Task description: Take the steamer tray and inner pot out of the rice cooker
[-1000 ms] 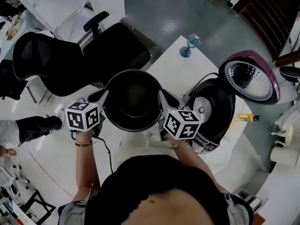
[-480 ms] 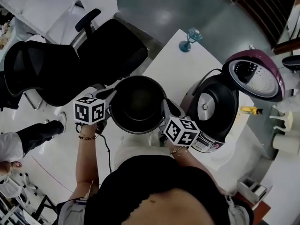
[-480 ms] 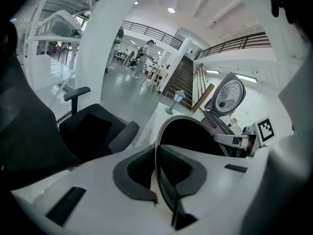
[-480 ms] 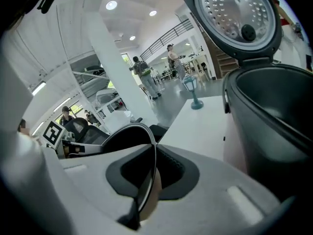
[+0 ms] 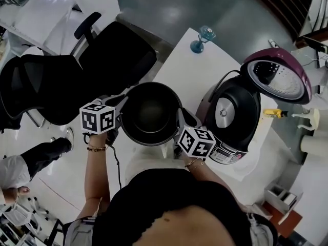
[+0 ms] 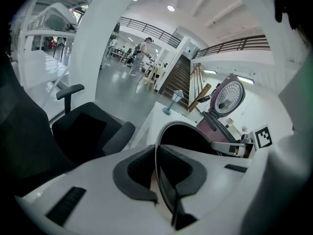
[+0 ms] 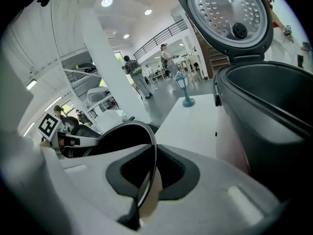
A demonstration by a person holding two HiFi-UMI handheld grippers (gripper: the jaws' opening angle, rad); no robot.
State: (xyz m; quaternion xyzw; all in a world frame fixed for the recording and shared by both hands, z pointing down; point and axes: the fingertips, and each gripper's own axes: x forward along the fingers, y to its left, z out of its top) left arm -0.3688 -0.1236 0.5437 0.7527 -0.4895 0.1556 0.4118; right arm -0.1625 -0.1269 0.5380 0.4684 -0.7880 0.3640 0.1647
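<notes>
The black inner pot (image 5: pixel 151 114) hangs level to the left of the rice cooker (image 5: pixel 233 117), over the near left part of the white table (image 5: pixel 192 70). My left gripper (image 5: pixel 122 105) is shut on the pot's left rim and my right gripper (image 5: pixel 180 118) on its right rim. In the left gripper view the thin rim (image 6: pixel 159 151) runs between the pads of the left gripper (image 6: pixel 157 175). The right gripper view shows the same: the right gripper (image 7: pixel 149 175) pinches the pot (image 7: pixel 117 138). The cooker's body (image 7: pixel 264 116) stands empty with its lid (image 7: pixel 227 13) raised.
A blue stemmed glass (image 5: pixel 200 39) stands at the table's far corner. A black office chair (image 5: pixel 107 55) sits close to the table's left side. A small yellow object (image 5: pixel 271 113) lies right of the cooker. A person's leg and shoe (image 5: pixel 46 152) are on the floor at left.
The pot, held by both grippers, has come down and nearer to the table beside the cooker. Both grippers have tipped further downward with it.
</notes>
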